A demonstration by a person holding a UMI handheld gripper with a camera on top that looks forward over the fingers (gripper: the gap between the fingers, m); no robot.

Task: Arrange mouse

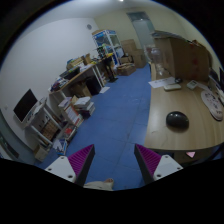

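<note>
A black mouse (177,120) lies on the wooden desk (160,132), ahead of my fingers and to the right. My gripper (113,165) is open and empty, held above the blue carpet to the left of the desk. Its pink pads (80,160) stand wide apart with only floor between them. A small pale thing (98,184) shows low between the fingers; I cannot tell what it is.
A white mouse mat or paper (213,103) lies further back on the desk. Cluttered shelves and a monitor (24,104) line the left wall. Cardboard boxes (178,58) stand at the far end. Blue carpet (110,110) runs down the middle.
</note>
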